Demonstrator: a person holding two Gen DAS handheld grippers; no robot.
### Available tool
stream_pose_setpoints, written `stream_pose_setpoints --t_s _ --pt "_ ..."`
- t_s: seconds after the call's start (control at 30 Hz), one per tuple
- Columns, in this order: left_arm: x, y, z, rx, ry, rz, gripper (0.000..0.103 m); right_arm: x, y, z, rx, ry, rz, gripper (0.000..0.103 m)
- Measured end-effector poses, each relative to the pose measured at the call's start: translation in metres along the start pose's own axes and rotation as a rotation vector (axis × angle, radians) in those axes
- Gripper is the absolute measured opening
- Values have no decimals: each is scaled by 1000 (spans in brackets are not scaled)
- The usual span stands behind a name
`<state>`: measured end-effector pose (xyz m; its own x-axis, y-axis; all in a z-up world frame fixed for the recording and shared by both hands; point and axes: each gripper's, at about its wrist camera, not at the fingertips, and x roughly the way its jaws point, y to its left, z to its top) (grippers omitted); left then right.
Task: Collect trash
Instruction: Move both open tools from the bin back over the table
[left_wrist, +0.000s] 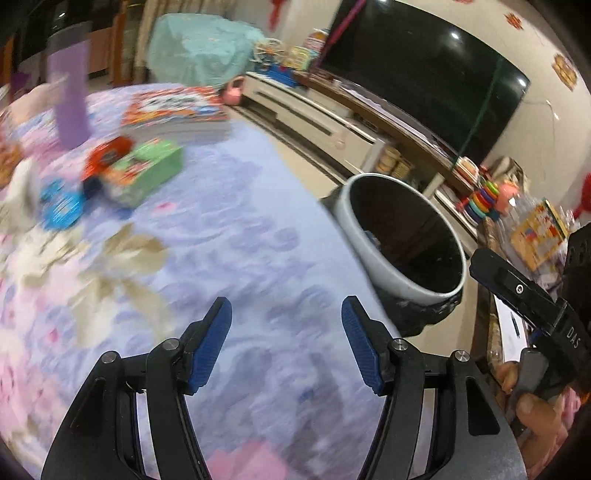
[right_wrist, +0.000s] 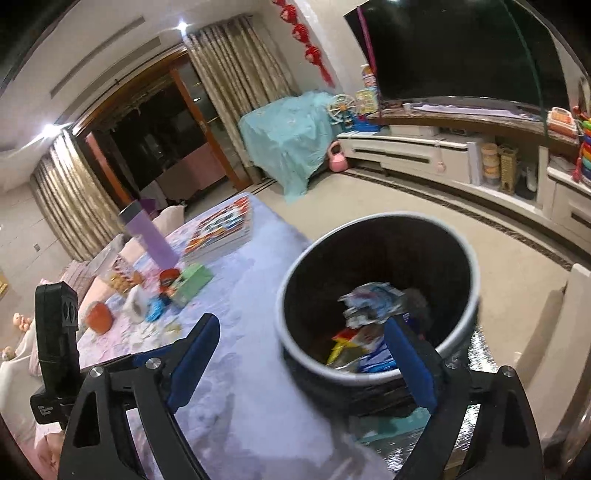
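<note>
Both tools, left tool (left_wrist: 286, 341) and right tool (right_wrist: 303, 363), are spread and empty; the bin (right_wrist: 461, 236) sits at two o'clock, so we should swing toward the wrappers (left_wrist: 61, 206) at ten o'clock, slowing before pinching.

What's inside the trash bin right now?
In the right wrist view the trash bin holds crumpled wrappers and colourful packaging scraps over a black liner. The near rim and the right gripper's fingers hide part of the bottom.
</note>
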<state>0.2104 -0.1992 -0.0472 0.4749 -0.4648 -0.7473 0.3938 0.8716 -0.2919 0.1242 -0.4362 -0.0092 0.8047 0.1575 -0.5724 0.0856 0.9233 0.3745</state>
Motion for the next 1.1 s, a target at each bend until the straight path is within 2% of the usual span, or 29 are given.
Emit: stream_pose_setpoints --t_s 0.27,0.67,0.93,1.1 --pt "-25 55 -20 -100 -19 58 63 21 42 -18 -48 65 55 92" --pt "-52 118 -30 -201 -64 143 63 51 93 -36 -87 129 106 93" --pt "-59 161 -24 -261 -84 208 63 85 119 -42 -97 181 132 93" --pt "-55 178 -14 -265 -89 233 63 107 134 -37 -103 201 141 93"
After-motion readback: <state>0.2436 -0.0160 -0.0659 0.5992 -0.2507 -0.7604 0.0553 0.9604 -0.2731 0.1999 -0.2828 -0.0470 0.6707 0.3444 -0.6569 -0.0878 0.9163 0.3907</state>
